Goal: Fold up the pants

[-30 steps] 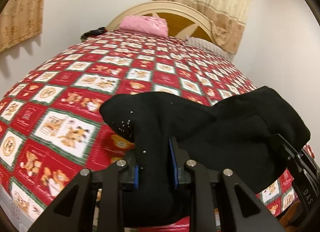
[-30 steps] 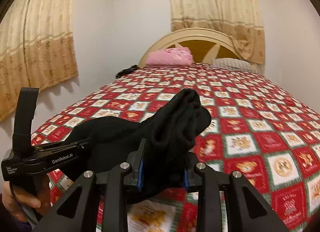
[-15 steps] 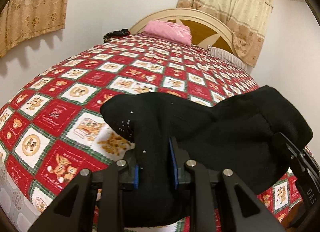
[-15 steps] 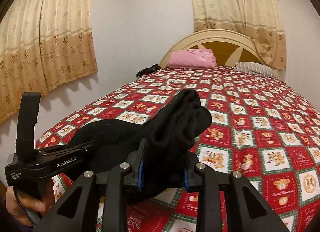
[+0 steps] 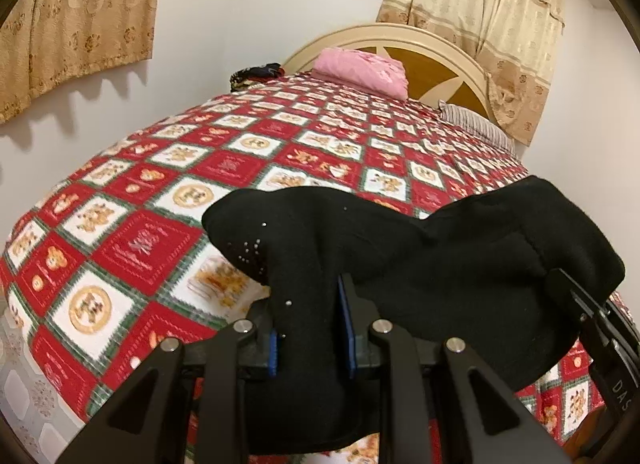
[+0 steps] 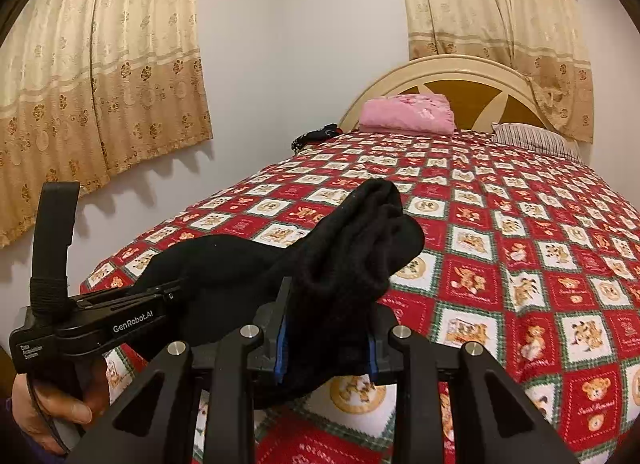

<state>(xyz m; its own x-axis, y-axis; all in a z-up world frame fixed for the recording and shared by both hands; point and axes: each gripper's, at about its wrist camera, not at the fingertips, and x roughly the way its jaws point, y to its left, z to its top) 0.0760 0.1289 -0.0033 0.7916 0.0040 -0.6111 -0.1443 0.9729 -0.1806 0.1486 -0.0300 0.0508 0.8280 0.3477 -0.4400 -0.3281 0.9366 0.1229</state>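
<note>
The black pants (image 5: 420, 264) hang bunched between both grippers above the near end of the bed. My left gripper (image 5: 310, 328) is shut on one thick fold of the black fabric, which drapes down between its blue pads. My right gripper (image 6: 326, 348) is shut on another bunch of the pants (image 6: 352, 256), whose end sticks up past the fingers. In the right wrist view the left gripper's body (image 6: 92, 320) shows at the left, held by a hand (image 6: 52, 404). The right gripper's body shows at the right edge of the left wrist view.
The bed (image 6: 540, 264) has a red, white and green checked cover with bear pictures. A pink folded cloth (image 6: 408, 113), a striped pillow (image 6: 536, 137) and a dark bundle (image 6: 316, 135) lie by the cream headboard (image 6: 460, 67). Beige curtains (image 6: 100, 75) hang on the left and back walls.
Both grippers have swung sideways together with the pants. The bed and headboard have shifted right in both views, with more of the left wall and curtain showing. The grips are unchanged.
</note>
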